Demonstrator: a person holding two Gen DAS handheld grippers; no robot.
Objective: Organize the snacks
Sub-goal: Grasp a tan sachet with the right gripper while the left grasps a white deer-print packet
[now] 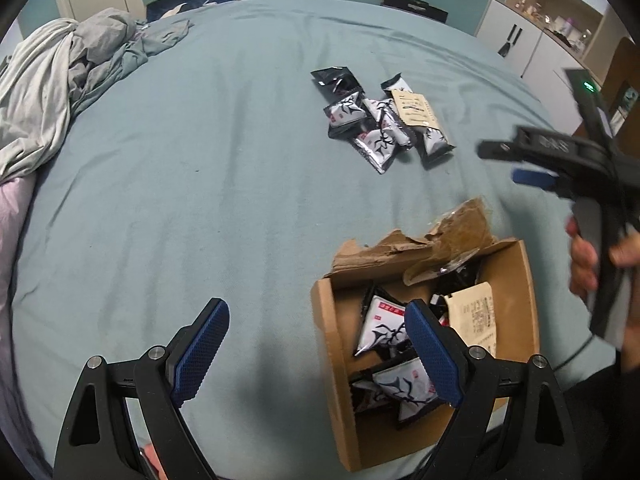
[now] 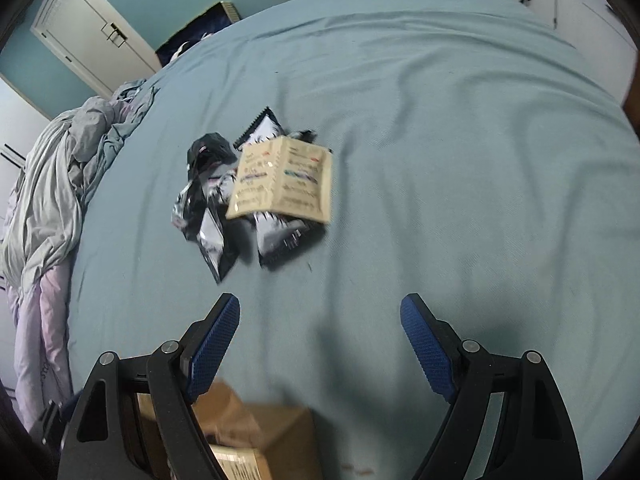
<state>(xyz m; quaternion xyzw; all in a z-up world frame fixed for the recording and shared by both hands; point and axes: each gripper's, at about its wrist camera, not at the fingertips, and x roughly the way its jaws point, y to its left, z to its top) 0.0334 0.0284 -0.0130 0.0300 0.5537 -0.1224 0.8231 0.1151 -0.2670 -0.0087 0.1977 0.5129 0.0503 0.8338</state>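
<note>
Left wrist view, left to right. Crumpled grey-and-pale-green bedding [image 1: 60, 80] heaped at upper left of the frame. Wide teal bed sheet [image 1: 180, 200] fills the middle. Left gripper [image 1: 316, 352] at the bottom, blue-padded fingers [image 1: 200, 352] spread wide, nothing between them; the right-hand finger overlaps the open brown cardboard box [image 1: 332, 360] at lower right, torn flap folded back. Inside the box: black-and-white foil snack packets [image 1: 380, 328] and one beige paper packet [image 1: 476, 316]. Above centre, a loose pile of the same foil snack packets [image 1: 376, 128] on the sheet, well apart from the box, a beige printed packet [image 1: 416, 110] lying among them. Far right edge: a hand [image 1: 588, 260] gripping a black handle, the right gripper blurred.

Right wrist view. Bedding at left. The pile sits centre-left, the beige packet on top. Right gripper [image 2: 320, 344] at the bottom, fingers [image 2: 216, 340] well apart, empty, over bare sheet. Box corner, blurred, at the bottom edge.
</note>
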